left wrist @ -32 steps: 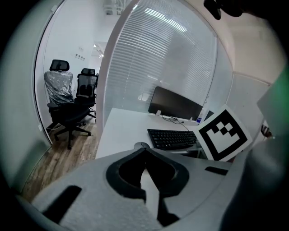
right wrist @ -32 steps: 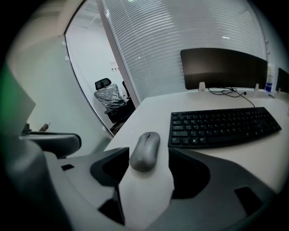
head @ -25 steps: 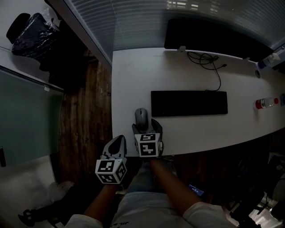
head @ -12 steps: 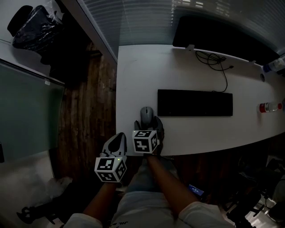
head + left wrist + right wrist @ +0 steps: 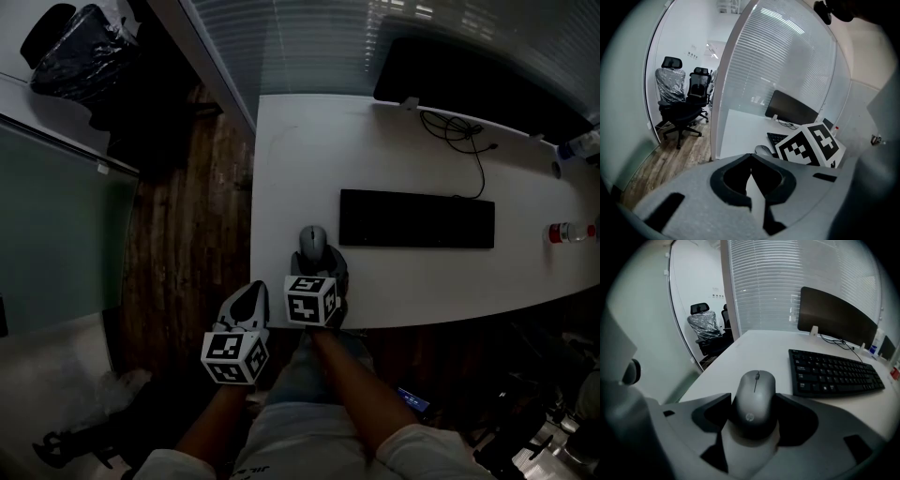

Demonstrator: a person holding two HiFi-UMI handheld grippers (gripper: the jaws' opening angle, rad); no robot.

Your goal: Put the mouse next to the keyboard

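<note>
Mouse (image 5: 754, 397) — on bench (image 5: 281, 169), just left of keyboard (image 5: 417, 218), between your right tool's (image 5: 753, 411) jaws, which have just been closing and now touch its sides. Left tool (image 5: 751, 159) — jaws together, empty.

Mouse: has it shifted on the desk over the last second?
No. In the head view the mouse lies just off the left end of the keyboard, by its near corner, the same as in the earlier pictures. Only the view itself has slid.
</note>
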